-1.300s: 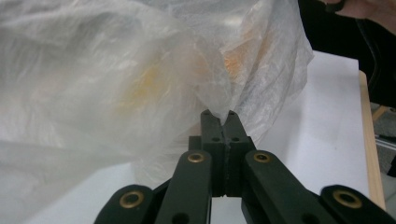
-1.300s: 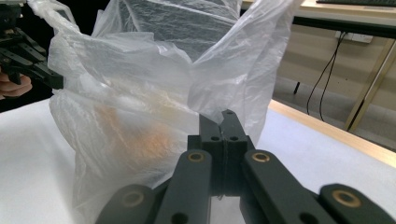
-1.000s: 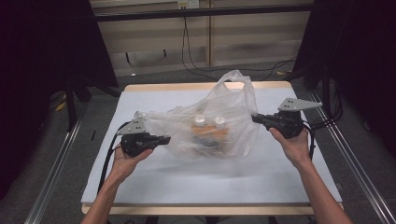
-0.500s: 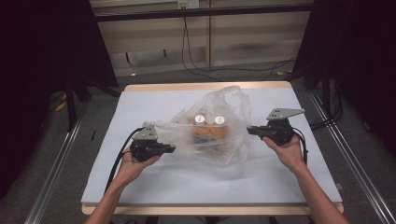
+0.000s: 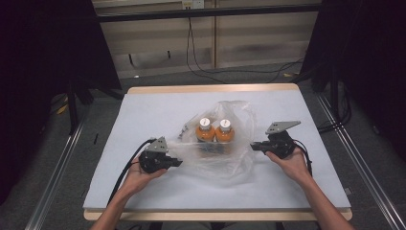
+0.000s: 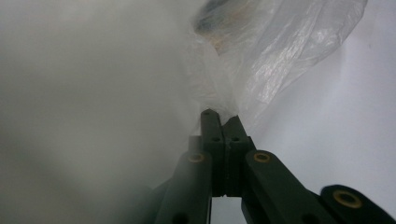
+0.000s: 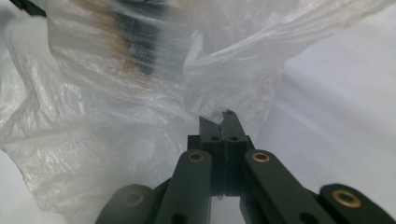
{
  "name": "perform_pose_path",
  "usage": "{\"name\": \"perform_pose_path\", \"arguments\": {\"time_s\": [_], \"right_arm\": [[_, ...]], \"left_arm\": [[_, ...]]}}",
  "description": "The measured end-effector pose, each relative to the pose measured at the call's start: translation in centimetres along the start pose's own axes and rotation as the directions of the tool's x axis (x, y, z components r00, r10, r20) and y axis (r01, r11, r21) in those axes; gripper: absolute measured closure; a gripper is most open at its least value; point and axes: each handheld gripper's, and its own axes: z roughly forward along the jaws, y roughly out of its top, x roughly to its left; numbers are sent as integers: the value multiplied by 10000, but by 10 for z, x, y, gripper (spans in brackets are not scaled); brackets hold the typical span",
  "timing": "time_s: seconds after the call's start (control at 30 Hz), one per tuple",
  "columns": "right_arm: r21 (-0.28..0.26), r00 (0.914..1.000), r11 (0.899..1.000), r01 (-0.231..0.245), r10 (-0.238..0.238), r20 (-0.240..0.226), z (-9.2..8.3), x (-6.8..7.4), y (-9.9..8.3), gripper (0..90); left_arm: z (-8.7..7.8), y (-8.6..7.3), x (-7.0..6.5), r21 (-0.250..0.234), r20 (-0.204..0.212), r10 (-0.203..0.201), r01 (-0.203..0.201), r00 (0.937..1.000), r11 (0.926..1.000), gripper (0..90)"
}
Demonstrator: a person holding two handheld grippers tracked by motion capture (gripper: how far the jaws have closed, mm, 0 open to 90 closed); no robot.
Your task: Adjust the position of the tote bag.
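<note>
While both grippers pinch the same bag from opposite sides, the views read as follows.

High view, bag: clear plastic bag (image 5: pixel 225 153) lies at mid-table on the white table cover (image 5: pixel 143 110); two orange bottles (image 5: pixel 214 130) with white caps stand side by side inside it.
High view, left gripper (image 5: pixel 176 163): at the bag's left edge; jaws closed on the film.
High view, right gripper (image 5: pixel 253 146): at the bag's right edge; jaws closed on the film; slightly farther up the table than the left.
High view, key relation: the bag spans between the two tools; the bottles sit between them, judged nearer the right gripper.
Left gripper view: left gripper (image 6: pixel 223 119) jaws pressed together; a gathered tuft of bag (image 6: pixel 280 60) held at the tips; bottles blurred beyond.
Right gripper view: right gripper (image 7: pixel 221 120) jaws pressed together on a fold of bag (image 7: pixel 116 130); the load lies ahead and to the view's left.
Coming move, judged: lowering or releasing must stay even on both sides; otherwise the bottles may tip.
</note>
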Motion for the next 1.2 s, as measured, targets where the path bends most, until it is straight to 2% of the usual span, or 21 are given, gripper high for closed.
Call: {"name": "perform_pose_path", "arguments": {"time_s": [0.07, 0.17, 0.2, 0.33, 0.43, 0.53, 0.57, 0.63, 0.7, 0.8, 0.87, 0.93, 1.0, 1.07, 1.1, 1.2], "right_arm": [[352, 10000, 9994, 72, -73, 13, 5, 1, -5, 900], [742, 9999, 9972, 108, -112, 54, 12, -1, -11, 900], [779, 9999, 9970, 22, -33, 139, 12, -1, -12, 900], [657, 9999, 9978, -129, 132, -47, 12, -5, -14, 900], [821, 9999, 9966, -113, 110, 49, 14, -5, -16, 900], [845, 9999, 9963, -122, 124, -14, 15, -6, -18, 900], [1021, 9999, 9947, -92, 86, 56, 15, -6, -18, 900], [1139, 9998, 9934, -120, 104, 143, 18, -7, -21, 900], [1078, 9999, 9941, -154, 150, 45, 19, -8, -23, 900], [1223, 9997, 9924, -104, 77, 233, 19, -6, -22, 900], [1053, 9998, 9943, -165, 157, 87, 19, -8, -23, 855], [986, 9999, 9950, -142, 136, 66, 18, -8, -23, 750], [582, 9996, 9980, -253, 260, -116, 14, -8, -21, 717], [260, 9995, 9991, -320, 322, -72, 9, -9, -18, 637], [127, 9992, 9991, -400, 401, -65, 6, -9, -17, 603], [-339, 9991, 9985, -424, 426, 42, -3, -9, -12, 541]], "left_arm": [[1, -1, 0, -28, -64, 91, -91, 9999, 10000, 900], [3, -4, 2, 62, -26, -82, 83, 10000, 9999, 900], [4, -6, 3, 25, 24, -198, 198, 9998, 9998, 900], [5, -8, 6, 77, 23, -275, 274, 9996, 9996, 900], [6, -10, 7, 113, 38, -377, 376, 9993, 9992, 900], [9, -13, 6, 433, 38, -369, 367, 9993, 9984, 900], [11, -14, 6, 453, -15, -321, 321, 9995, 9985, 900], [11, -16, 7, 297, 65, -505, 503, 9987, 9983, 900], [11, -15, 5, 373, -59, -400, 402, 9992, 9985, 900], [11, -15, 6, 364, -15, -385, 385, 9993, 9986, 900], [10, -15, 6, 328, 74, -455, 452, 9989, 9984, 900], [8, -13, 5, 181, 249, -539, 534, 9982, 9984, 864], [5, -10, 2, 46, 225, -531, 530, 9983, 9986, 823], [2, -7, -2, -264, 223, -543, 549, 9983, 9981, 764], [-1, -5, -3, -156, 161, -468, 471, 9988, 9988, 729], [-10, -3, -7, -672, 169, -585, 595, 9981, 9960, 667]]}}
